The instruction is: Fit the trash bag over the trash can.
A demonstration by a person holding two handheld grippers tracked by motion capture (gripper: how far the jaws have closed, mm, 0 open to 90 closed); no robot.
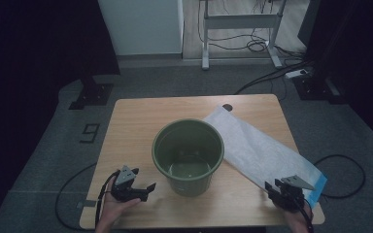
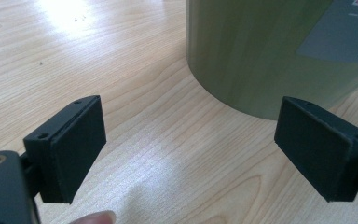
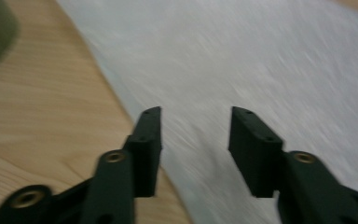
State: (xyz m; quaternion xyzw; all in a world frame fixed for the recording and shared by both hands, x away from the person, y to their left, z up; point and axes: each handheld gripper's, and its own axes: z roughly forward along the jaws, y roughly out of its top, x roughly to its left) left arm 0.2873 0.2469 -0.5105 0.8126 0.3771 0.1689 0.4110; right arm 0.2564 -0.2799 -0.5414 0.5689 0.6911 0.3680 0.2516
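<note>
The desk (image 1: 141,116) carries a green bin (image 1: 188,155) standing upright near its middle, and a long white liner bag (image 1: 262,150) lying flat to the bin's right, running from just behind the rim towards the near right corner, where a blue edge (image 1: 320,187) shows. The work in hand looks like picking up that bag to line the bin. The right gripper (image 1: 276,190) hovers over the bag's near end with its jaws half apart and nothing between them; in the right gripper view the white sheet lies under both fingers (image 3: 254,149), and the blur suggests the hand is travelling. To do this well, it should settle first, then come down at the bag's edge so that one finger can slide beneath the thin film, since a flat sheet is hard to pinch from above. The left gripper (image 1: 148,189) rests just beside the bin's near left wall (image 2: 251,51), jaws wide open and empty; it is well placed to steady the light bin against tipping.
</note>
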